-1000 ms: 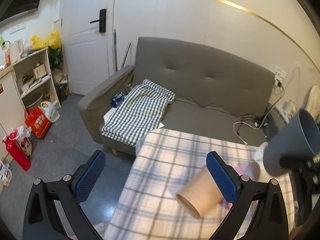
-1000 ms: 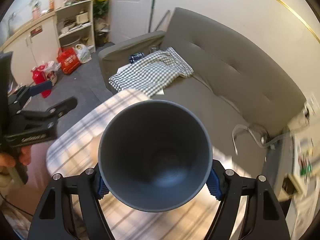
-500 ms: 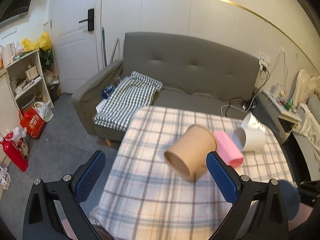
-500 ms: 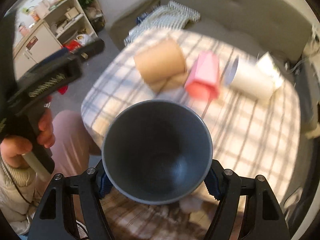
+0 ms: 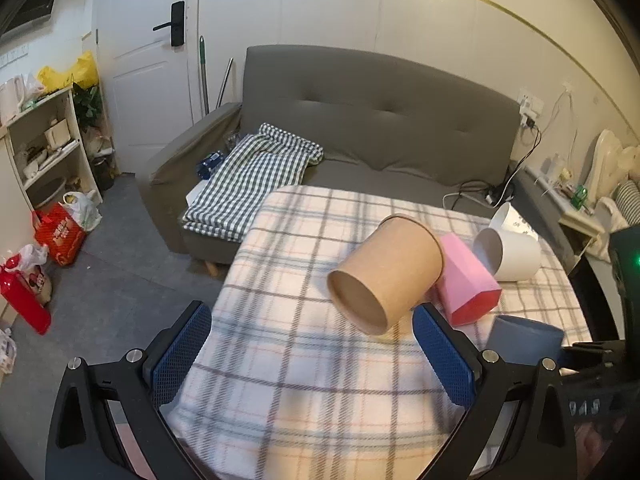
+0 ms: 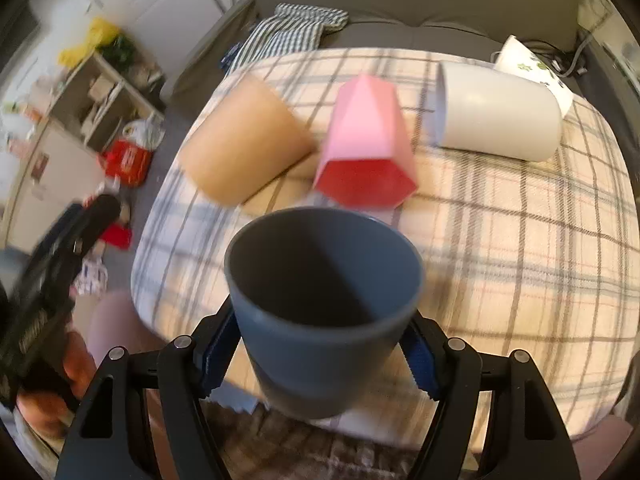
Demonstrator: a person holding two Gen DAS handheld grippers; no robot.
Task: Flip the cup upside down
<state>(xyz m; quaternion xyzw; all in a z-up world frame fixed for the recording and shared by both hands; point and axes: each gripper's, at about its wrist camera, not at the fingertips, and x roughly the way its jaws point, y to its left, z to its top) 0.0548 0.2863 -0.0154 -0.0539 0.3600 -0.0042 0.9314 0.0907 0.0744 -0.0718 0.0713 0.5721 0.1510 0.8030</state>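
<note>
My right gripper (image 6: 322,354) is shut on a grey-blue cup (image 6: 320,304), held by its lower body with the mouth tilted up and away from me, over the near edge of the plaid-covered table (image 6: 500,248). The same cup (image 5: 524,340) shows low at the right of the left wrist view. My left gripper (image 5: 312,356) is open and empty above the table's near left part. A brown paper cup (image 5: 386,274), a pink faceted cup (image 5: 466,282) and a white cup (image 5: 510,254) lie on their sides on the table.
A second white patterned cup (image 5: 512,220) lies at the table's far right edge. A grey sofa (image 5: 380,120) with a checked cloth (image 5: 252,184) stands behind the table. Shelves (image 5: 40,148) and bags (image 5: 58,232) stand at the left on the floor.
My right gripper has swung the grey-blue cup down toward the table's near edge and tilted its mouth upward. The left gripper has drawn back, so the lying cups sit further ahead.
</note>
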